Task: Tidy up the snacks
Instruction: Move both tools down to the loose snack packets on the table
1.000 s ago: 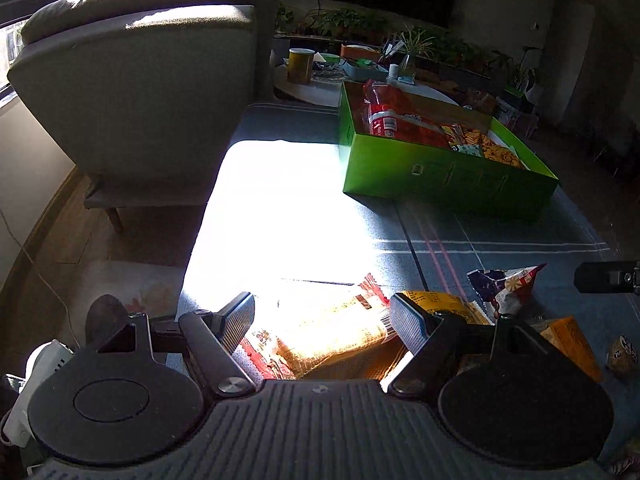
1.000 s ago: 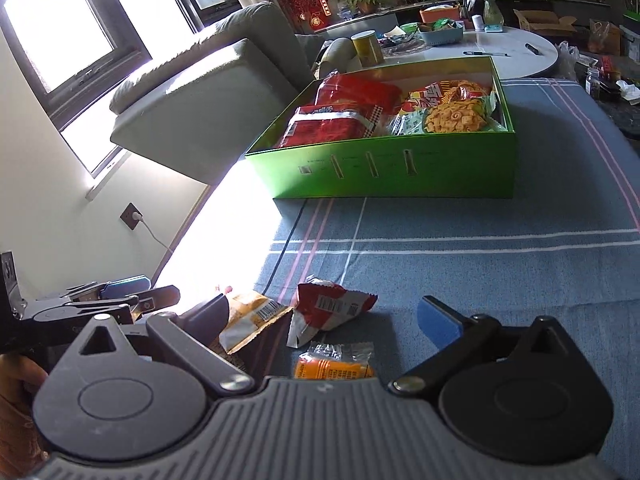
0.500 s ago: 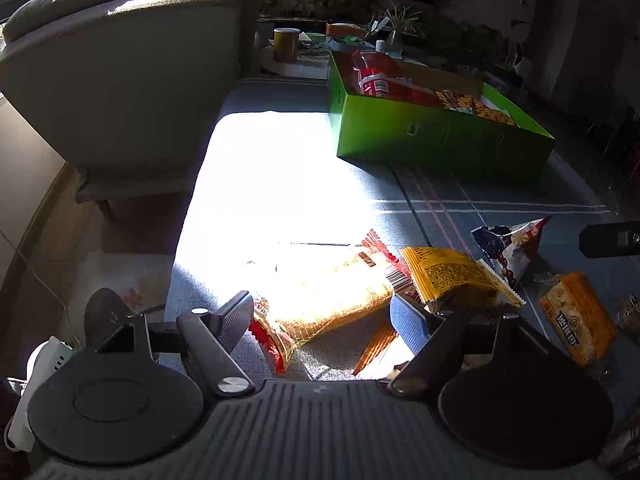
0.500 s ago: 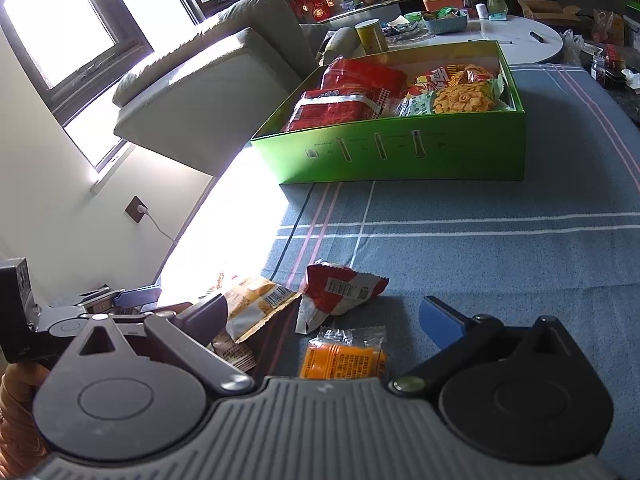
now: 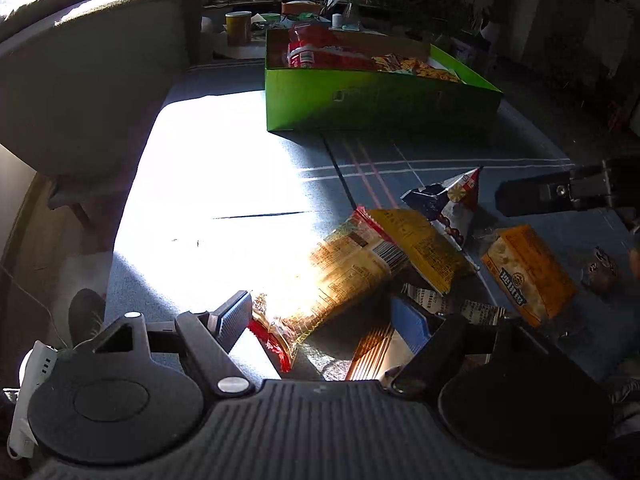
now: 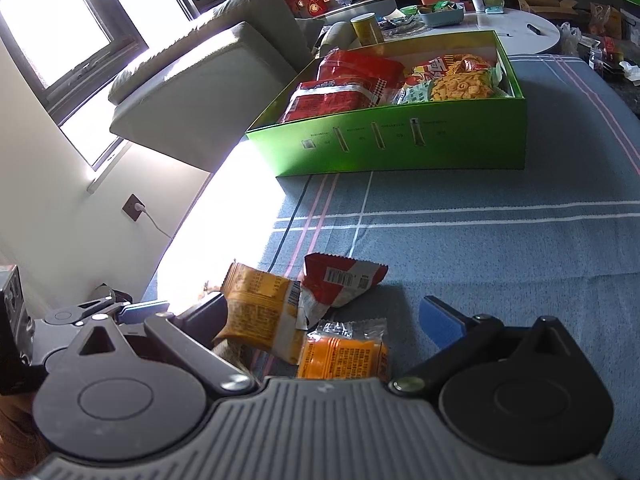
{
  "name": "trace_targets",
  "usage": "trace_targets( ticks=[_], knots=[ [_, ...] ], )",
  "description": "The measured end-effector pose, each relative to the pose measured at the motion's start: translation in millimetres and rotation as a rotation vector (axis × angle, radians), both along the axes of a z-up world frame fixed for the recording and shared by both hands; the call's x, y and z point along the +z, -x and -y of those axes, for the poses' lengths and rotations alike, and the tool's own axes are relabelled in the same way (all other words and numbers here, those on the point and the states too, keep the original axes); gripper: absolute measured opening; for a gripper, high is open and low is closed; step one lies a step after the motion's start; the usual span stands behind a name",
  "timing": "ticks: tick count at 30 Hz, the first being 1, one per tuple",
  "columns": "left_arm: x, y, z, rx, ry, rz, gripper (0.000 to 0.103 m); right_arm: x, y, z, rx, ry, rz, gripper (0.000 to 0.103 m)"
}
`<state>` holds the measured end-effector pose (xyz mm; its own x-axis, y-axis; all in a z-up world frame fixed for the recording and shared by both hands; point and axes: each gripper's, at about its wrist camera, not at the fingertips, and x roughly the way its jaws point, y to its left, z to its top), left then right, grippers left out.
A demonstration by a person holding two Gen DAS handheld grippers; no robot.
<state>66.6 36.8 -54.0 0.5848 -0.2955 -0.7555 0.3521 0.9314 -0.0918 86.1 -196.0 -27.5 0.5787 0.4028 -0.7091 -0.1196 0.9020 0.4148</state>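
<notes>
A green box (image 5: pixel 380 100) holding red and yellow snack bags stands at the far side of the blue striped cloth; it also shows in the right wrist view (image 6: pixel 400 144). Loose snacks lie near me: a long sunlit packet (image 5: pixel 332 276), a yellow bag (image 5: pixel 424 248), a red-blue-white bag (image 5: pixel 452 200) and an orange cracker pack (image 5: pixel 528 272). My left gripper (image 5: pixel 324 320) is open and empty, just above the long packet's near end. My right gripper (image 6: pixel 328 316) is open and empty over the yellow bag (image 6: pixel 260 312), the red-white bag (image 6: pixel 340 280) and the orange pack (image 6: pixel 344 352).
A grey armchair (image 5: pixel 88 72) stands left of the table. A round white table (image 6: pixel 508 24) with a yellow cup, baskets and plants lies behind the box. The table's left edge (image 5: pixel 120 240) is in bright sun. A small brown snack (image 5: pixel 604 272) lies at the right.
Both grippers have drawn back and tilted down, so more of the loose snacks show between the fingers. The snacks have not moved. Both stay open.
</notes>
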Motion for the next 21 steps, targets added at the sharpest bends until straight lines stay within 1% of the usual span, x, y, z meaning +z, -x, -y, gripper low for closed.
trace_targets(
  ticks=[2,4,6,10,12,15,18,21],
  knots=[
    [3,7,7,-0.033,0.004,-0.008,0.073,-1,0,0,-0.002,0.003,-0.003,0.091],
    [5,13,14,-0.059,-0.016,-0.006,0.073,-2,0,-1,-0.002,0.009,-0.005,0.091],
    [7,16,16,-0.063,-0.042,0.009,0.073,-3,1,-2,-0.004,0.014,-0.008,0.091],
    [11,14,10,0.003,-0.117,0.075,0.073,-4,2,-1,-0.011,0.016,-0.011,0.091],
    [13,11,5,0.013,-0.108,0.082,0.073,-4,2,-1,-0.014,0.013,-0.011,0.091],
    [12,6,9,-0.038,-0.092,0.086,0.073,-5,1,-2,-0.016,0.012,-0.013,0.091],
    [6,-1,20,-0.078,-0.117,0.076,0.073,-5,1,-3,-0.017,0.013,-0.017,0.091],
    [-3,-9,28,-0.108,-0.125,0.054,0.073,-4,2,-3,-0.021,0.011,-0.017,0.091]
  ],
)
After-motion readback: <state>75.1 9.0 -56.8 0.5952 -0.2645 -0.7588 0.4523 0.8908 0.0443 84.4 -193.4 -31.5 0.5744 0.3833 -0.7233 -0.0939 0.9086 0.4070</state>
